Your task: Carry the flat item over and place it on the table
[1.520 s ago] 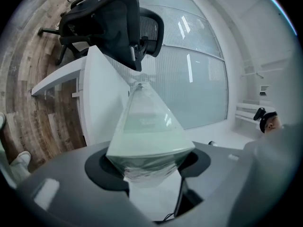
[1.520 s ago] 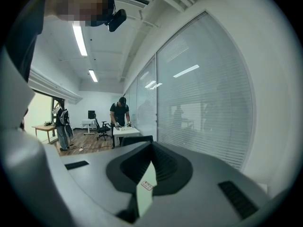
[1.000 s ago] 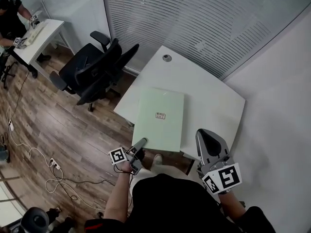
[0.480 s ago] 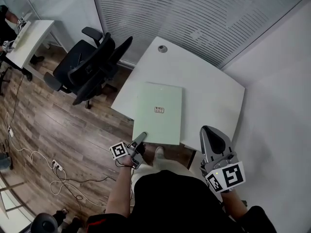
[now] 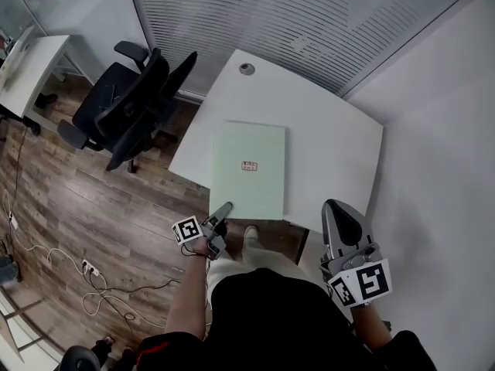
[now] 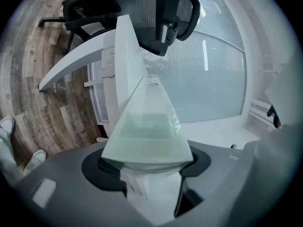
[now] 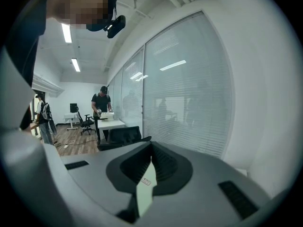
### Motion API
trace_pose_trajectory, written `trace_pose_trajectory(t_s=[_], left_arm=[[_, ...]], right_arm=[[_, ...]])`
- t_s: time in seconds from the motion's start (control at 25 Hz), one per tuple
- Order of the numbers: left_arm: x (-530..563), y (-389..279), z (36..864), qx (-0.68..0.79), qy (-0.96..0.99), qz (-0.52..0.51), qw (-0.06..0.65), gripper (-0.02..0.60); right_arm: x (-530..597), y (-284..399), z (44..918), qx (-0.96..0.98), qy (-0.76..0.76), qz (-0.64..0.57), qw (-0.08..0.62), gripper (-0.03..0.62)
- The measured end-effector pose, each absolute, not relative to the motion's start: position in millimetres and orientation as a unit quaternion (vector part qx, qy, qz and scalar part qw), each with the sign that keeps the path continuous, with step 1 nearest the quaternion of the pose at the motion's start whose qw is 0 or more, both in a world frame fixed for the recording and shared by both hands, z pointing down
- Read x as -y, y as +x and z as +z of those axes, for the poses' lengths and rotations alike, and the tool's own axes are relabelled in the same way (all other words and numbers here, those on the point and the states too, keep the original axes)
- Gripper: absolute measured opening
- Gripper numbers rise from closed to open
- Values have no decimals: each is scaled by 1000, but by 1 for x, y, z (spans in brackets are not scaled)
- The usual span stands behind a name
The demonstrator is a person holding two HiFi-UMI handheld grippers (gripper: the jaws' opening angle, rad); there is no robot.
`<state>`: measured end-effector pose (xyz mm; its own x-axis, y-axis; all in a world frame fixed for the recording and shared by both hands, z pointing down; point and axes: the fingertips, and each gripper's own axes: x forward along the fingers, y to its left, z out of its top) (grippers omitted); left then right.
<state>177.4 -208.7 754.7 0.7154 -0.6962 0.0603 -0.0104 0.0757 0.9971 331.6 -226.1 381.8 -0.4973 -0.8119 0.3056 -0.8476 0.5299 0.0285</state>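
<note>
The pale green flat rectangular folder (image 5: 247,168) stretches over the white counter (image 5: 332,153), its near end overhanging the edge. The left gripper (image 5: 224,208) pinches that near end. The right gripper (image 5: 341,205) hangs apart, pressed together, empty.

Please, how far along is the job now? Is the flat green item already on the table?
Carrying looks done: the green flat item is over the white table, with its near edge past the table's edge. In hand: the left tongs grip its near corner, while the right tongs are shut and empty. Left to do: set it fully down, since I cannot tell whether it already rests there, then release it.
</note>
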Motion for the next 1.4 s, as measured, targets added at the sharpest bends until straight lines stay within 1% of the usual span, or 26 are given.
trace_pose_trajectory(t_s=[0.2, 0.28, 0.48, 0.6, 0.68, 0.84, 1.04, 1.16, 1.28, 1.36, 1.4], left_arm=[[215, 175, 767, 299, 641, -219, 672, 293], [220, 174, 771, 308, 643, -204, 671, 309], [229, 172, 782, 332, 635, -154, 681, 407], [228, 170, 784, 349, 640, -123, 674, 447], [230, 166, 783, 366, 651, -94, 658, 460], [232, 159, 777, 393, 673, -40, 625, 463], [232, 133, 761, 422, 674, -20, 606, 463], [227, 113, 746, 455, 691, 26, 561, 462], [226, 100, 719, 471, 714, 44, 517, 457], [226, 93, 698, 479, 725, 51, 492, 437], [225, 91, 686, 485, 731, 53, 477, 407]], right_arm=[[217, 336, 384, 854, 495, 67, 143, -2], [215, 337, 386, 851, 501, 69, 142, -2], [213, 339, 384, 843, 515, 72, 139, -2], [208, 341, 383, 839, 522, 73, 136, -2], [206, 340, 382, 837, 525, 74, 133, -2], [204, 336, 381, 837, 528, 76, 124, -2], [205, 325, 375, 839, 527, 77, 110, -2], [204, 317, 373, 841, 526, 78, 98, -3], [204, 308, 371, 844, 523, 77, 87, -2], [204, 301, 369, 846, 521, 75, 81, -2], [203, 298, 369, 847, 520, 74, 79, -2]])
